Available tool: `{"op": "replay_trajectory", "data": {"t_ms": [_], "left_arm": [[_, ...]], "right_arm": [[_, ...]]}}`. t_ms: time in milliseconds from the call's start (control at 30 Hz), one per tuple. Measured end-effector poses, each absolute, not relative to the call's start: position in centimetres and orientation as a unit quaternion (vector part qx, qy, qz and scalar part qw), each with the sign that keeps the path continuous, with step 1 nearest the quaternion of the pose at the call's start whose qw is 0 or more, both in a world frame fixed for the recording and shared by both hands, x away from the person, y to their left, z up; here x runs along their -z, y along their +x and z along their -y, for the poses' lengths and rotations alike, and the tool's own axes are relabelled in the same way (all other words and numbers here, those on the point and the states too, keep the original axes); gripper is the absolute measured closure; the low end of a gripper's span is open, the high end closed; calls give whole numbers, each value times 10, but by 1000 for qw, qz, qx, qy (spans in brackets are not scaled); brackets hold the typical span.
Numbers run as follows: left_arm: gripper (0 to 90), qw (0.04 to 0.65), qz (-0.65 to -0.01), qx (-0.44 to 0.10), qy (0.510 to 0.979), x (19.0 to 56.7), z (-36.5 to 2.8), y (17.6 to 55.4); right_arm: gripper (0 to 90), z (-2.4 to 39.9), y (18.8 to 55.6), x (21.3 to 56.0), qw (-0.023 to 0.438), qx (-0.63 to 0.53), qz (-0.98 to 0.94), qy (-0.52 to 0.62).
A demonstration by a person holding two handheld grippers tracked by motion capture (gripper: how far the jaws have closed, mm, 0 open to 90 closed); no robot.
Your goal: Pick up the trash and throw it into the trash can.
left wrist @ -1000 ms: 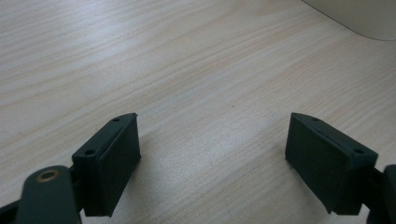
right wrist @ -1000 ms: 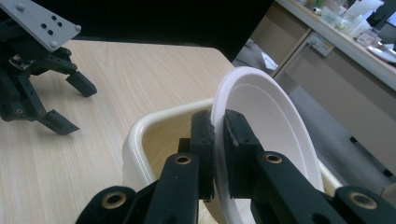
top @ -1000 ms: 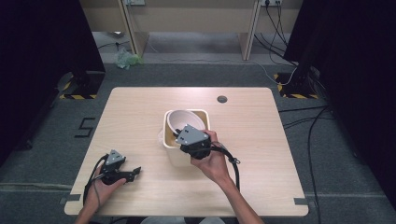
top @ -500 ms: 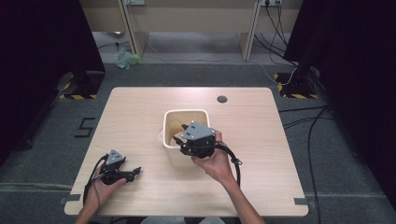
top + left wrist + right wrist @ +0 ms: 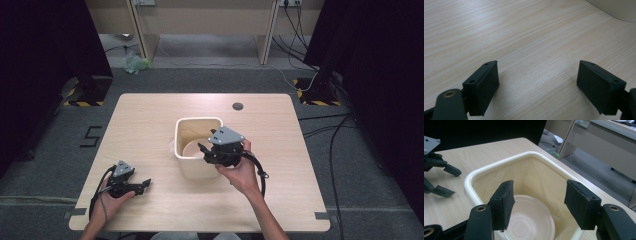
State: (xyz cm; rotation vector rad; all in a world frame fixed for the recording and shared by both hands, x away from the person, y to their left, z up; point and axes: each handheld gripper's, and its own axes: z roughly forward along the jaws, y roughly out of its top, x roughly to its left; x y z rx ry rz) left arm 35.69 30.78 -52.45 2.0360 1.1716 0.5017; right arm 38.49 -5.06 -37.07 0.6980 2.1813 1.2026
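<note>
A cream square bin [image 5: 197,120] stands mid-table with a pale round bowl [image 5: 192,149] lying flat on its bottom. My right gripper [image 5: 205,152] hovers over the bin's right side, pointing in over the rim. Its jaws have just been opening and nothing is between them. In the right gripper view, the bowl [image 5: 529,220] lies below the open right gripper [image 5: 539,195], inside the bin [image 5: 499,165]. My left gripper [image 5: 144,185] rests low at the table's front left, open and empty. In the left gripper view, that gripper [image 5: 537,72] spans bare wood, with the bin's corner [image 5: 614,8] beyond.
A small dark round disc [image 5: 238,106] lies on the table [image 5: 300,150] near the far edge. The left gripper [image 5: 446,180] also appears beyond the bin in the right gripper view. Cables and desk legs stand on the floor past the table.
The bowl, held tilted at the bin's mouth by the right gripper, has dropped to the bin's bottom. The right gripper let go and shifted slightly right. The left gripper stayed put.
</note>
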Motion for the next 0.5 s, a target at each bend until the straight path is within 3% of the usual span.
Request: {"op": "replay_trajectory", "data": {"t_ms": [500], "left_arm": [[172,362,-456,-194,790,525,-308,357]], "right_arm": [[348,82,386,367,285,-458,-785,304]]}}
